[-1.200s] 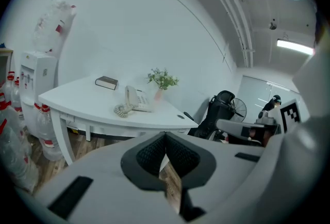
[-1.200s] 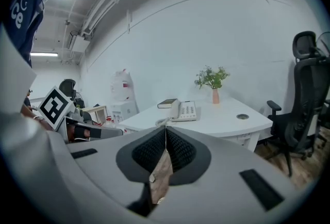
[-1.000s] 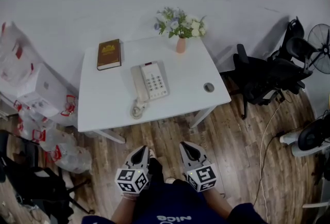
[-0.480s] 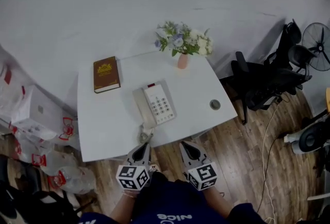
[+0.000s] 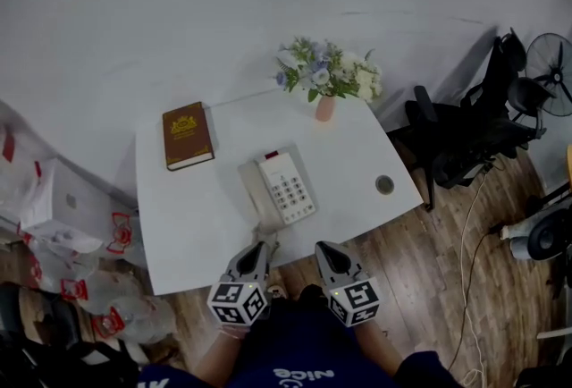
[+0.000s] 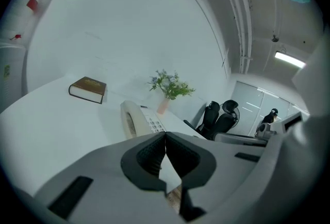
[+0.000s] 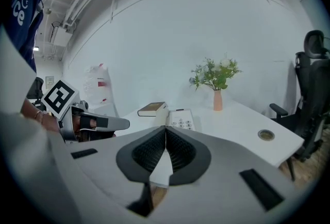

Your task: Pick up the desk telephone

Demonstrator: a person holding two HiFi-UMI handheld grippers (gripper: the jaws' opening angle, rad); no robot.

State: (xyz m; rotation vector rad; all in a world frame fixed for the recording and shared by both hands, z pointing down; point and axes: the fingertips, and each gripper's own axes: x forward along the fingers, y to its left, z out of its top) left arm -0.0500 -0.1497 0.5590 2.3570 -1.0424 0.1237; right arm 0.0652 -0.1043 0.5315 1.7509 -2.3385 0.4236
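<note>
Now: white desk telephone (image 5: 279,189), handset cradled, grey keypad; left hand-held gripper (image 5: 258,247), right hand-held gripper (image 5: 323,248) both closed.

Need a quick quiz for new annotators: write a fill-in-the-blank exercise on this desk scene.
The book beside the desk telephone has a ____ cover.
The pink vase on the white table holds ____.
The left gripper and the right gripper both have their jaws ____, with nothing between them.
Missing words: brown; flowers; shut.
</note>
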